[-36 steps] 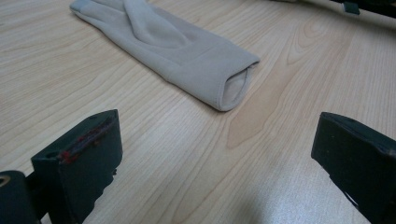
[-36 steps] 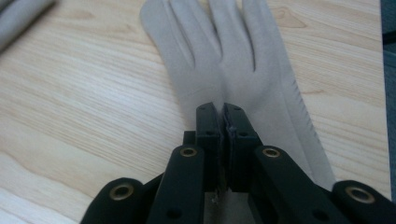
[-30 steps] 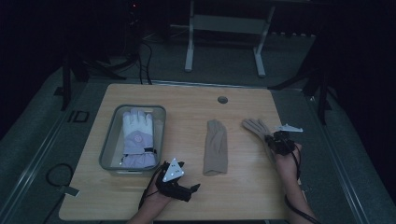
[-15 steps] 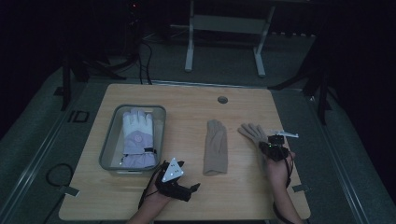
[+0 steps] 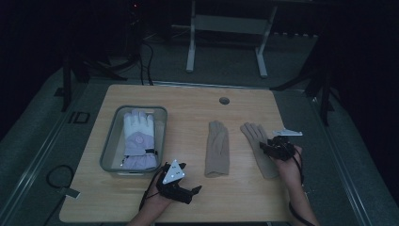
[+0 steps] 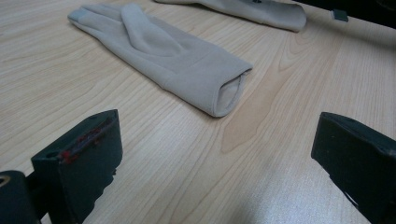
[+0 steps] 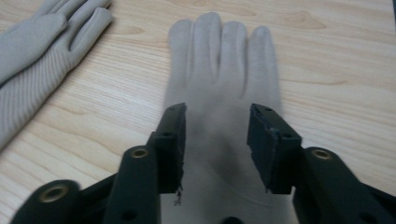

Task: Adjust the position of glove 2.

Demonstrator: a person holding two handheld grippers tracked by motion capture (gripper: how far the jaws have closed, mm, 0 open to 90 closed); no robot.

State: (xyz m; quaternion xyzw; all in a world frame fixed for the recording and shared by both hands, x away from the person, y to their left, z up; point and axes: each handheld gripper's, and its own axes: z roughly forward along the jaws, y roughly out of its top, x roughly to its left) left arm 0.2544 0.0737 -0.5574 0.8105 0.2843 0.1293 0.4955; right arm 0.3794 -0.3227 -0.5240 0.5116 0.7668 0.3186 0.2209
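Two tan gloves flat now; right tongs [image 7: 215,140] just opened above right glove [image 7: 224,70].

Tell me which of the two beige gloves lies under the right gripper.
The spread-fingered beige glove nearer the table's right edge; the right gripper hangs over its palm. The other beige glove lies mid-table, fingers together.

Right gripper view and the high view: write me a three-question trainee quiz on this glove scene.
1. True or false: the right gripper is clamped shut on the flat beige knit glove.
2. How many beige gloves lie bare on the wooden table?
3. What lies in the grey tray? A) white-and-lilac padded glove B) beige glove C) cable

Key: 1 false, its jaws have just been opening over the glove. 2 two. 3 A.
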